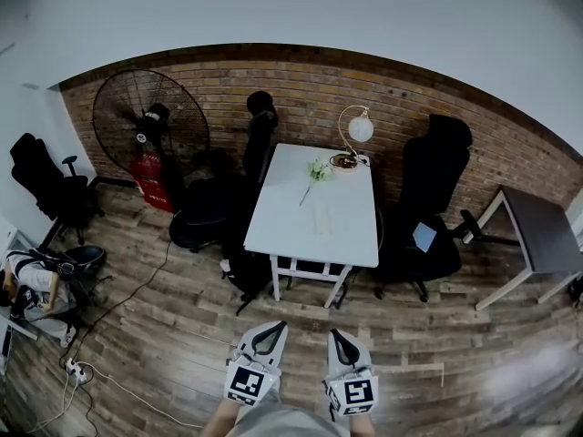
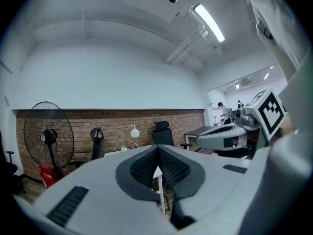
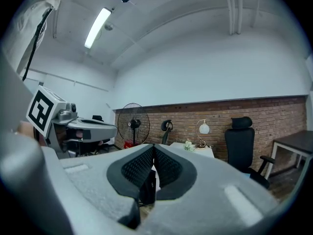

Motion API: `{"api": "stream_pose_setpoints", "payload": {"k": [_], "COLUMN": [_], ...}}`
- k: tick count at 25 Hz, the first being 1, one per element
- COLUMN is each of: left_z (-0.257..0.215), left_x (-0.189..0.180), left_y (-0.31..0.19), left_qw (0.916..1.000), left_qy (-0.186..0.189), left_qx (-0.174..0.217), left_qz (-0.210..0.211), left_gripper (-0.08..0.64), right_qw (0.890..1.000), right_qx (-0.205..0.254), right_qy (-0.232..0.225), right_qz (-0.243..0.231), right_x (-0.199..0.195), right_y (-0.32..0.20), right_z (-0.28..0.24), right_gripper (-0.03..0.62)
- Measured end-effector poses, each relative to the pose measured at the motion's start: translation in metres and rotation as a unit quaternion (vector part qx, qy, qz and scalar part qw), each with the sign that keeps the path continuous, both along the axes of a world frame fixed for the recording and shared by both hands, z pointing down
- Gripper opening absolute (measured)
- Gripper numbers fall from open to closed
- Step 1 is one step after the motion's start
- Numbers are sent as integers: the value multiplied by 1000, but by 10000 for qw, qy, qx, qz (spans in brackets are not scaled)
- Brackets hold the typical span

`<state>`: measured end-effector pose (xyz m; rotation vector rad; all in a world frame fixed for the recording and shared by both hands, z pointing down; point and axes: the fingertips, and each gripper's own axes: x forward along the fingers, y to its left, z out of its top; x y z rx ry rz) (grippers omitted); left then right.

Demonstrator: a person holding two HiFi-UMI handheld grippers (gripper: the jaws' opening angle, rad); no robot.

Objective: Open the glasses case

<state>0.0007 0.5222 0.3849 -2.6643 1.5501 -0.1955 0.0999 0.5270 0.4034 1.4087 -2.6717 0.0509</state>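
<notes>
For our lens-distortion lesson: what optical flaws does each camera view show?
Head view: fisheye bends the red-brown brick wall into an arc. Left gripper view: the long white ceiling strip light is blown out and the corners are black. Right gripper view: black corners again.

The left gripper (image 1: 271,328) and the right gripper (image 1: 339,334) have pale grey moulded shells that taper toward the fingers (image 2: 144,168). The fingers are lined with dark, dimpled pads. Behind the fingers, each gripper bears a white cube (image 1: 246,383) printed with black square markers.
</notes>
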Motion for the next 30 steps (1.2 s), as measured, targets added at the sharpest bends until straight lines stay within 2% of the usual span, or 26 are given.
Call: {"api": "stream_pose_setpoints", "payload": {"k": [6,15,17,20,23,26,30], "left_z": [4,0,2,8,6,7,6], "left_x": [-18,-48,-55,-61,-66,-71,-74], "left_y": [-37,-90,-100,-108,-115,-119,-127], "left_qw": [9997,9990,9989,9985,9982,9980,9979], "left_qy": [146,-46,2,231,60,138,65], "left_qx": [-140,122,64,-168,1,-60,8], "left_qz": [97,422,461,460,602,609,647], "left_gripper": [4,4,5,3,3,4,3], "right_qw": [9998,9990,9987,9982,9977,9974,9974], "right_qx": [-81,-99,-115,-133,-176,-228,-224], "right_qy": [89,194,207,225,248,263,294], "right_qz": [139,403,459,544,607,637,624], "right_x": [-20,-47,-54,-61,-65,-68,-72], "right_y": [-36,-83,-92,-99,-105,-109,-117], "right_z": [3,2,1,2,5,8,6], "right_gripper": [6,6,6,6,6,6,6]}}
